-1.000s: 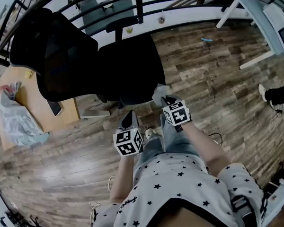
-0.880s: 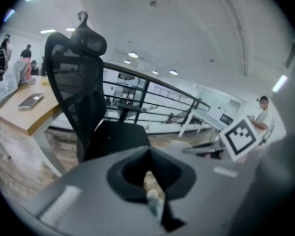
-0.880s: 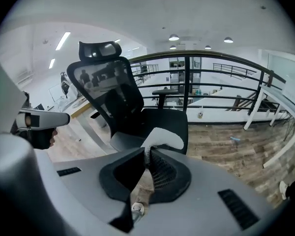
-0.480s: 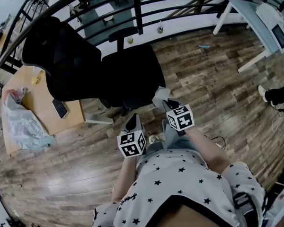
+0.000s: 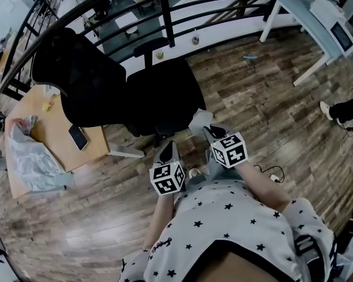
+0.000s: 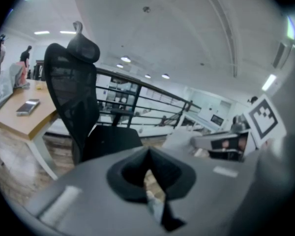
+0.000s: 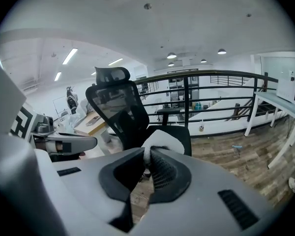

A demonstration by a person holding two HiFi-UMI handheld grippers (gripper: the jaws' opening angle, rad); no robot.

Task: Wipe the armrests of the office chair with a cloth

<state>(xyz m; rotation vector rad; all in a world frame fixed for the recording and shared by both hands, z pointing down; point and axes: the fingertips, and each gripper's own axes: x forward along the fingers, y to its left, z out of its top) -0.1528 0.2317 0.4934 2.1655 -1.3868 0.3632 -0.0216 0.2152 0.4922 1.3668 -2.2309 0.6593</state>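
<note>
A black office chair (image 5: 159, 93) with a mesh back stands in front of me, its far armrest (image 5: 150, 44) toward the railing. My right gripper (image 5: 207, 130) is shut on a white cloth (image 5: 197, 120), held just short of the seat's near right corner. In the right gripper view the cloth (image 7: 160, 140) bulges out past the closed jaws of the right gripper (image 7: 147, 155), with the chair (image 7: 119, 113) and its armrest (image 7: 168, 111) beyond. My left gripper (image 5: 165, 152) hovers near the chair base. In its own view the left gripper (image 6: 149, 150) is shut and holds nothing.
To the left stands a wooden desk (image 5: 53, 143) with a phone (image 5: 78, 137) and a plastic bag (image 5: 25, 154) on it. A black railing (image 5: 165, 10) runs behind the chair. At the back right is a white table (image 5: 306, 16). A cable (image 5: 269, 175) lies on the floor at right.
Both grippers have drifted slightly right and down in the head view as the head camera shifted. The cloth stays in the right gripper and the chair has not moved.
</note>
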